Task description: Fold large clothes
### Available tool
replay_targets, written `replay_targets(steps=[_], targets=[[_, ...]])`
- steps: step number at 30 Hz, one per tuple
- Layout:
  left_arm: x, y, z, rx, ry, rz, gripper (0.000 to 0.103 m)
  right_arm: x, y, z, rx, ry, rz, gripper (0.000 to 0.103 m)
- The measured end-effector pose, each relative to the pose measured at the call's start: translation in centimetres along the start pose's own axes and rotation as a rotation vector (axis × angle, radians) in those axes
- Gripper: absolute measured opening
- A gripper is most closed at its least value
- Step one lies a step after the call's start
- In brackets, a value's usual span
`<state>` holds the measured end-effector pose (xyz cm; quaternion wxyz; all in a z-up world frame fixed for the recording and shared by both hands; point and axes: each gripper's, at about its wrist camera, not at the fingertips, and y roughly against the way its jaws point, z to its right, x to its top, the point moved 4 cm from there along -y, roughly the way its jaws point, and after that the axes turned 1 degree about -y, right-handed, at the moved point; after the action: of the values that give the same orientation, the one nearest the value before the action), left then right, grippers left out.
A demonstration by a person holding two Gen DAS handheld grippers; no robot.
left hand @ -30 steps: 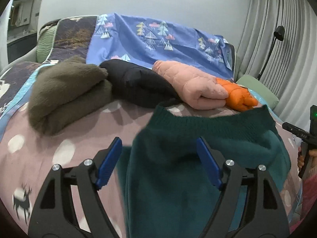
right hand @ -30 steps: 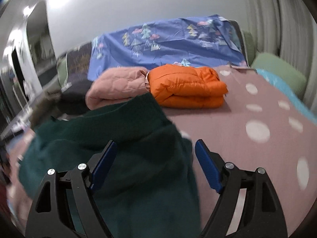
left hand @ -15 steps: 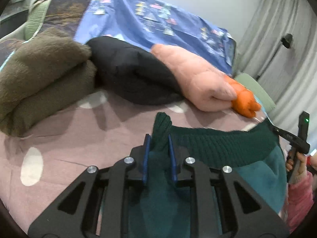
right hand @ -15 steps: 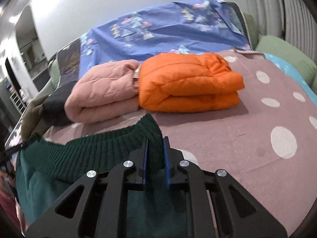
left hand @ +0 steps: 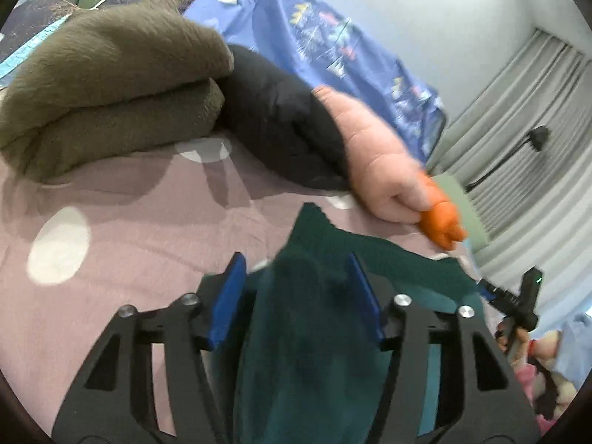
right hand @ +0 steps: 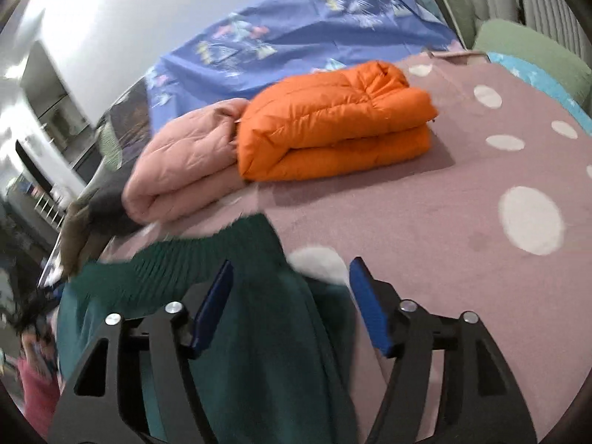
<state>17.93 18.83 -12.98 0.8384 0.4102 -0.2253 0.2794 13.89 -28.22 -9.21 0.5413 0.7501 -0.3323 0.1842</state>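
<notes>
A dark green knit sweater [left hand: 318,333] lies on the mauve dotted bedcover [left hand: 140,222], its ribbed hem pointing away from me. My left gripper [left hand: 296,292] is open, its blue pads on either side of the sweater's left hem corner. In the right wrist view the same sweater [right hand: 259,333] lies under my right gripper [right hand: 290,303], which is open around the right hem corner. The right gripper also shows at the far right of the left wrist view [left hand: 518,299].
Folded clothes lie in a row at the back: an olive fleece [left hand: 111,85], a black jacket [left hand: 281,118], a pink quilted jacket [right hand: 185,170] and an orange puffer [right hand: 333,125]. A blue patterned sheet [right hand: 296,37] covers the headboard. Curtains [left hand: 518,148] hang at the right.
Both grippers were shut on the sweater's hem corners half a second ago. Both have now opened and let the hem go, closer to the row of folded clothes.
</notes>
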Motion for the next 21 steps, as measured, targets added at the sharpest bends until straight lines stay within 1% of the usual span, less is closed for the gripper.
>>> replay_targets(steps=[2,3,4,5,6,7,8,9,10,11,12,13,15,16,17,18,19,20,21], targets=[[-1.2,1.7,0.0,-0.025,-0.021,-0.01,0.061,-1.5,0.8,0.3,0.022,0.003,-0.02,0.068],[-1.8,1.7,0.1,-0.036,-0.034,-0.038,0.061,-2.4,1.1,0.3,0.043,0.0,-0.035,0.068],[-2.3,1.4,0.3,-0.026,-0.046,-0.063,0.061,-3.0,1.1,0.1,0.058,0.003,-0.04,0.068],[-2.8,0.9,0.6,-0.007,-0.063,-0.089,0.061,-3.1,0.9,-0.2,0.063,0.005,-0.042,0.061],[-3.6,-0.1,1.0,0.016,-0.089,-0.135,0.057,-3.3,0.5,-0.6,0.044,0.01,-0.049,0.047],[-4.1,-0.7,1.2,0.051,-0.113,-0.151,0.052,-3.3,0.2,-0.6,-0.042,0.013,-0.048,0.019],[-4.4,-1.0,1.4,0.094,-0.141,-0.151,0.031,-3.2,0.1,-0.7,-0.083,0.003,-0.044,0.012],[-4.5,-1.0,1.7,0.131,-0.162,-0.146,0.011,-3.0,0.6,-1.1,-0.079,-0.018,-0.018,0.009],[-4.1,-0.1,1.7,0.162,-0.156,-0.112,0.009,-2.8,1.5,-1.5,-0.082,-0.027,0.012,0.008],[-3.5,1.5,2.0,0.138,-0.131,-0.059,0.009,-2.4,3.1,-2.1,-0.081,-0.028,0.059,0.008],[-3.0,3.4,2.5,0.115,-0.118,0.0,0.009,-2.3,4.3,-2.4,-0.07,-0.035,0.086,0.008],[-2.7,5.2,3.0,0.088,-0.116,0.039,0.009,-2.3,6.1,-2.8,-0.045,-0.051,0.118,0.008],[-3.0,7.6,4.1,0.046,-0.141,0.071,0.009,-2.8,8.0,-3.1,-0.02,-0.063,0.134,0.008],[-3.7,8.5,4.6,0.059,-0.181,0.081,0.009,-3.2,8.4,-3.1,-0.029,-0.058,0.128,0.008],[-4.5,8.5,4.4,0.089,-0.198,0.07,0.009,-3.7,8.3,-3.0,-0.052,-0.047,0.111,0.009],[-5.4,7.8,3.5,0.118,-0.179,0.036,0.01,-4.4,7.2,-2.5,-0.09,-0.039,0.074,0.01],[-6.1,6.7,2.3,0.139,-0.144,-0.006,0.012,-5.0,6.2,-2.0,-0.107,-0.05,0.046,0.011],[-6.5,5.8,1.3,0.16,-0.115,-0.036,0.018,-6.0,4.7,-1.2,-0.095,-0.098,0.005,0.012],[-7.1,4.6,0.3,0.185,-0.081,-0.065,0.026,-6.5,4.0,-0.6,-0.079,-0.138,-0.019,0.015]])
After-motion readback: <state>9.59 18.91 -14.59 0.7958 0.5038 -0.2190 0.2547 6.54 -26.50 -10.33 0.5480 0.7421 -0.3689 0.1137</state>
